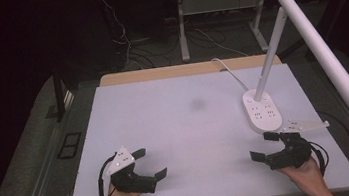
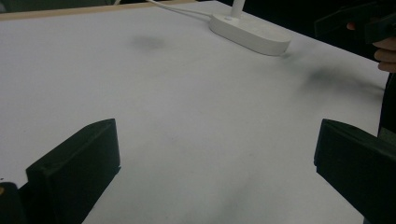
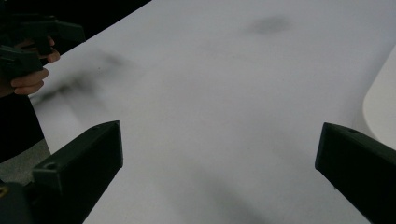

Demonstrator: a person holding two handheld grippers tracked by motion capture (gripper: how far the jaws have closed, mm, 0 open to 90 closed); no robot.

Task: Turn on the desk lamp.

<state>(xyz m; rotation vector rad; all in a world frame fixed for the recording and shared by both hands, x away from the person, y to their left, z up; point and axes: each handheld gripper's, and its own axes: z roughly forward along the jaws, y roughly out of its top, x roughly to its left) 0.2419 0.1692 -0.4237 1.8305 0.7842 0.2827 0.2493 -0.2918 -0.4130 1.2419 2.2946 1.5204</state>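
Work looks unstarted, judging by the layout. The white worktop [image 1: 186, 127] carries one thing, a white desk lamp [image 1: 261, 110] whose oval base with sockets sits at the right of the high view, its stem leaning up toward a long tubular head at the upper right. The left gripper [image 1: 150, 164] hovers at the lower left of that view, fingers [image 2: 79, 172] spread wide with nothing between them. The right gripper [image 1: 264, 146] hovers at the lower right, just below the lamp base, its fingers [image 3: 84, 163] equally wide apart and empty. Nothing is held or touched. A faint grey smudge [image 1: 197, 104] marks the worktop's centre. Everything remains to do; the lamp, nearest the right gripper, seems the likely first target.
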